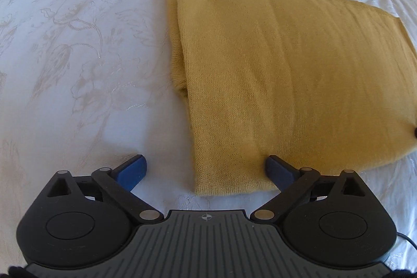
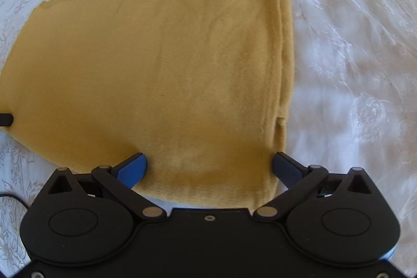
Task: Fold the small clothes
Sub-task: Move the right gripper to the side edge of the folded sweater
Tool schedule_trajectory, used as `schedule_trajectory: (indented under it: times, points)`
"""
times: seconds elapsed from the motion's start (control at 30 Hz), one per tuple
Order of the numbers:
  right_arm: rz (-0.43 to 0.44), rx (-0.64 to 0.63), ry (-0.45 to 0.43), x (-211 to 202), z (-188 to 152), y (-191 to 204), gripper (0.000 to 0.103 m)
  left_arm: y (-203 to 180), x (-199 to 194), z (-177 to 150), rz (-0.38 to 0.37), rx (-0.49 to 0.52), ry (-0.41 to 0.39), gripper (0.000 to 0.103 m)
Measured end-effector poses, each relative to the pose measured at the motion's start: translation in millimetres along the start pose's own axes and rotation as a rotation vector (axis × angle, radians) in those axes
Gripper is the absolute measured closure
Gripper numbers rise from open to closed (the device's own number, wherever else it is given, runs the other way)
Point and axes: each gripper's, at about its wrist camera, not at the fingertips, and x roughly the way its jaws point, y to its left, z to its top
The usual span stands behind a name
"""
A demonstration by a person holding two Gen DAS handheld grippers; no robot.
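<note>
Yellow cloth lay folded flat on the white bed.
Left gripper had its fingers spread wide at the cloth's lower left corner; right gripper had its fingers spread over the lower right edge, holding nothing.

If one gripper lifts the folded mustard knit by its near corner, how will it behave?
Probably floppy: the mustard knit lies limp and flat on the white bedspread. Its stacked layers, visible along the side edge, would likely slide apart and unfold. It looks thin, so likely light.
</note>
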Motion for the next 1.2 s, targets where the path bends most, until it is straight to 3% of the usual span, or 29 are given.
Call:
schedule_trajectory:
  times: [0.1, 0.23, 0.53, 0.83, 1.2]
  points:
    - [0.044, 0.117, -0.005, -4, -2, -23, 0.001, 0, -4, -1, 0.002, -0.032, 0.007, 0.004]
    - [0.166, 0.262, -0.044, -12, -5, -56, 0.001, -6, -17, -9, -0.008, -0.071, 0.001, 0.004]
    - [0.401, 0.477, -0.107, -5, 9, -102, 0.001, -43, -46, 3, -0.059, -0.093, -0.07, 0.004]
    - [0.509, 0.437, -0.033, 25, 35, -108, 0.0, -83, -34, 54, -0.089, -0.09, -0.096, 0.004]
    - [0.693, 0.427, -0.035, 45, 42, -116, 0.0, -115, 16, 100, -0.07, -0.062, -0.039, 0.004]
